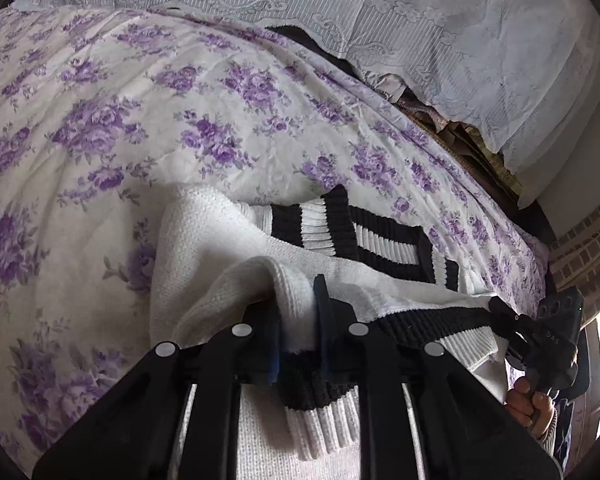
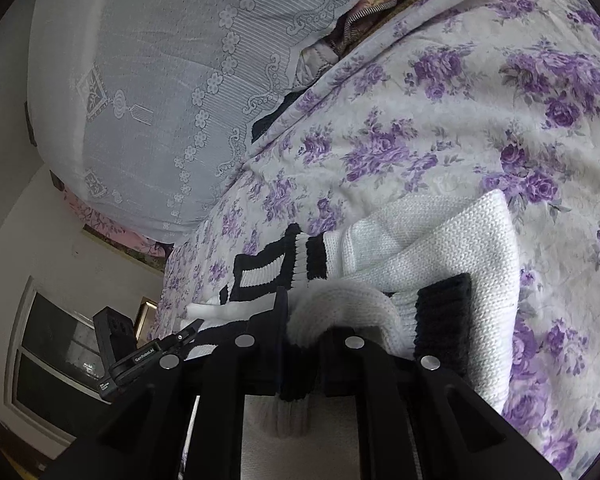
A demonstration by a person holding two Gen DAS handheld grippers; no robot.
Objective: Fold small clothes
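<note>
Sweater (image 1: 220, 240), white knit with black-and-white ribbed bands, half lying on the floral bed sheet (image 1: 100, 120), half lifted at the near edge. Left tool (image 1: 296, 312) pinching a white fold of it; right tool (image 2: 304, 316) clamped on a bunched white fold beside a black cuff (image 2: 444, 320). Lace-covered pillow (image 2: 160, 80) beyond the sheet.

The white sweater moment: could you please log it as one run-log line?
left gripper: shut on white sweater | right gripper: shut on white sweater | sweater partly lifted off floral bedspread | fold unfinished
</note>
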